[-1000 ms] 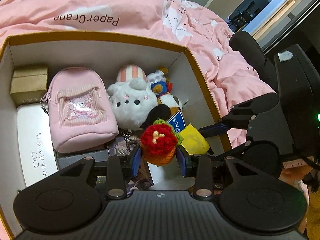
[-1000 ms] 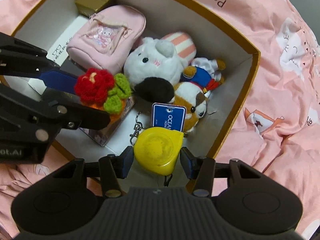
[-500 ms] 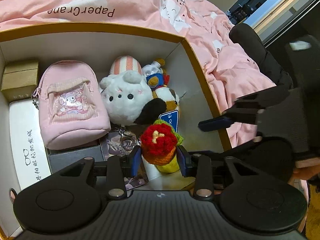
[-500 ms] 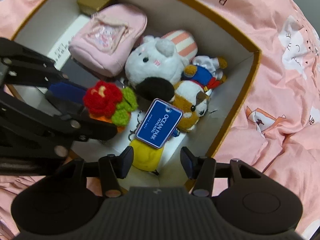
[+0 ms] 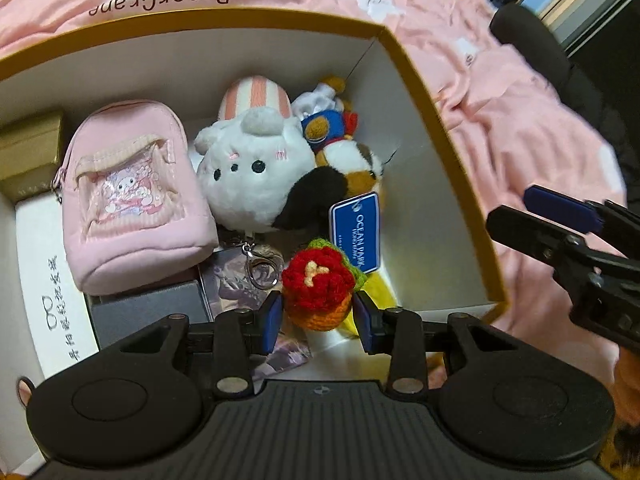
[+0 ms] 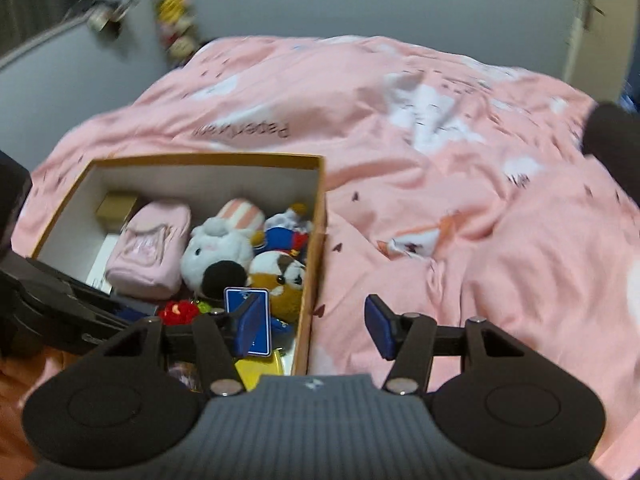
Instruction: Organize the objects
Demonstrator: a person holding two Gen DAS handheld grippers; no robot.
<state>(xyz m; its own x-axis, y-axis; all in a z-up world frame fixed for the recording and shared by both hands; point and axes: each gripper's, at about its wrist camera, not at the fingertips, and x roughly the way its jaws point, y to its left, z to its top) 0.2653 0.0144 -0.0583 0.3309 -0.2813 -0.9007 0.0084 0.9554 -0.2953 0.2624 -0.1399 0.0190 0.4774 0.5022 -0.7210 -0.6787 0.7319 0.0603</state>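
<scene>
A: What is the setting?

B: A bed under a rumpled pink duvet (image 6: 460, 184) with white animal prints; on it sits an open cardboard box (image 5: 448, 168) with a mustard rim and white walls; a grey wall and a pale door stand behind the bed.

A: And the left gripper (image 5: 318, 316)?

B: It hangs over the near end of the box, pointing steeply down; its blue pads are narrowly set and press on both sides of a crocheted red flower (image 5: 318, 284) in an orange pot, so it has hold of that.

A: What lies beyond it?

B: Just behind the flower, a yellow object (image 5: 378, 292) mostly hidden under a blue Ocean Park tag (image 5: 356, 232); then a white plush (image 5: 256, 172) with a black patch, a brown-and-white plush beside it, and a striped pink one at the far wall; a pink mini backpack (image 5: 132, 196) lies to the left, with a gold box (image 5: 30, 152) past it in the corner.

A: The right gripper (image 6: 312, 328)?

B: It is outside the box, by its right wall, above the duvet; its jaws have just been opening and stand about halfway apart with nothing between them.
</scene>
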